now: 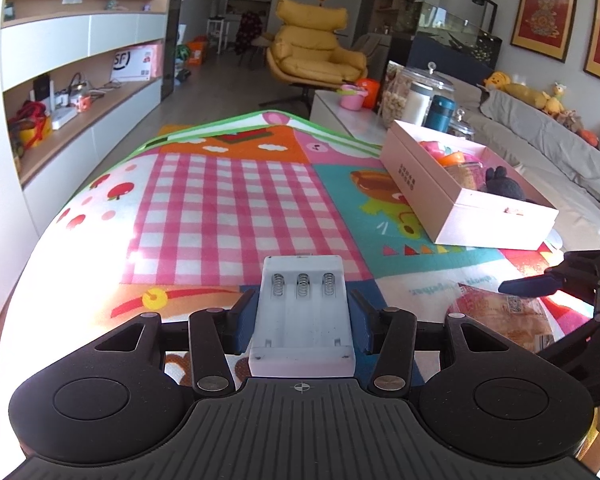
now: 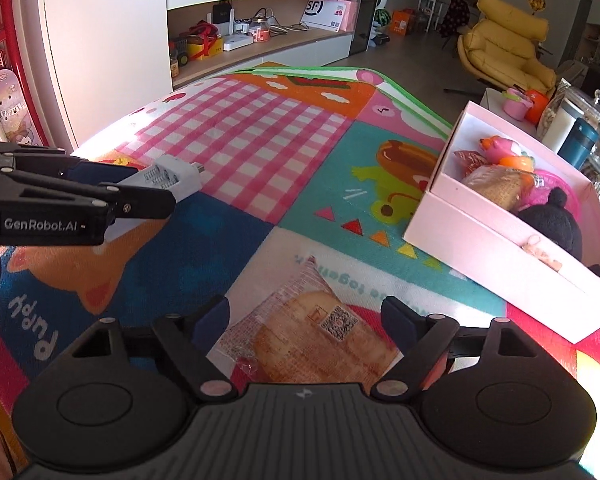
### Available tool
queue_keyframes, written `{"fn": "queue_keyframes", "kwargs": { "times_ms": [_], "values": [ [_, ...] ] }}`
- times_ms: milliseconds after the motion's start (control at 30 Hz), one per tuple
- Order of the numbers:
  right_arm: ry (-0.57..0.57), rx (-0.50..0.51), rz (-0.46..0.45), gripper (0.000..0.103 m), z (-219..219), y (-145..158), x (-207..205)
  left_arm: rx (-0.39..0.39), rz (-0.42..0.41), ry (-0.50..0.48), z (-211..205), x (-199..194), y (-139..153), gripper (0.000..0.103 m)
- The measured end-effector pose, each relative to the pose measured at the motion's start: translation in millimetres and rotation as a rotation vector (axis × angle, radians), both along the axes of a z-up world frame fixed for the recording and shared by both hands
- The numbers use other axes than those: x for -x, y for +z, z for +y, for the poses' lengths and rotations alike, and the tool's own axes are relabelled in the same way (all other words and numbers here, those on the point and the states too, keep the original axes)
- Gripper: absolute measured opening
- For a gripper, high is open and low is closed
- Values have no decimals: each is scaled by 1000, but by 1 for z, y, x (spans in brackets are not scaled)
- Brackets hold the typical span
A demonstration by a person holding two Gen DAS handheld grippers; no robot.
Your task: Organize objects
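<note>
Wrapped pastry packet (image 2: 316, 332) is seen flat on the play mat (image 2: 260, 152), between the spread fingers of the right gripper (image 2: 306, 318), untouched by either pad.

White battery holder (image 1: 304, 312) is clamped by its sides in the left gripper (image 1: 304, 320), lifted off the mat with its springs facing up. Both grippers are angled downward, the left one held well to the left of the right. Beyond the packet, to the right, a pink box (image 2: 500, 240) is seen holding toys and a black plush (image 2: 552, 220).
</note>
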State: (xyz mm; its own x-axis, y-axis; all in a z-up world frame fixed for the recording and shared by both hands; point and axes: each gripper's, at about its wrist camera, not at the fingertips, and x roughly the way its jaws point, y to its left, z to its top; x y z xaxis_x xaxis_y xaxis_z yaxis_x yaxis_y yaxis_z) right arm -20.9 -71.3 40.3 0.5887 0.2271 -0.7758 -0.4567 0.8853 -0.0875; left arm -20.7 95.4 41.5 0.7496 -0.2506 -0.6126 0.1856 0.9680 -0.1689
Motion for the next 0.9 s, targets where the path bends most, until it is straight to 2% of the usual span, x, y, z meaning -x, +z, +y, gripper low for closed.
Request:
{"fn": "queue_keyframes", "kwargs": {
  "times_ms": [133, 267, 333, 367, 500, 600, 733, 833, 900],
  "values": [
    [7, -1, 8, 92, -6, -1, 16, -11, 0, -15, -9, 0, 2, 53],
    [-4, -3, -25, 92, -16, 7, 27, -30, 1, -21, -11, 3, 3, 53],
    [-21, -16, -31, 103, -27, 14, 28, -35, 0, -19, -12, 3, 4, 53],
    [-26, -23, -28, 103, -33, 15, 29, -36, -2, -19, -12, 4, 5, 53],
    [-63, -22, 31, 103, -50, 9, 34, -39, -12, -30, -17, 7, 9, 53],
    [-75, -71, 93, 103, -52, 0, 40, -49, -15, -38, -23, 7, 12, 53],
    [6, -163, 128, 103, -32, 2, 56, -64, -21, -40, -27, 8, 16, 53],
    [62, -156, 65, 103, -20, 12, 66, -73, -23, -32, -24, 10, 17, 53],
    [57, -76, -40, 103, -13, 16, 70, -75, -21, -24, -22, 10, 17, 53]
  ]
}}
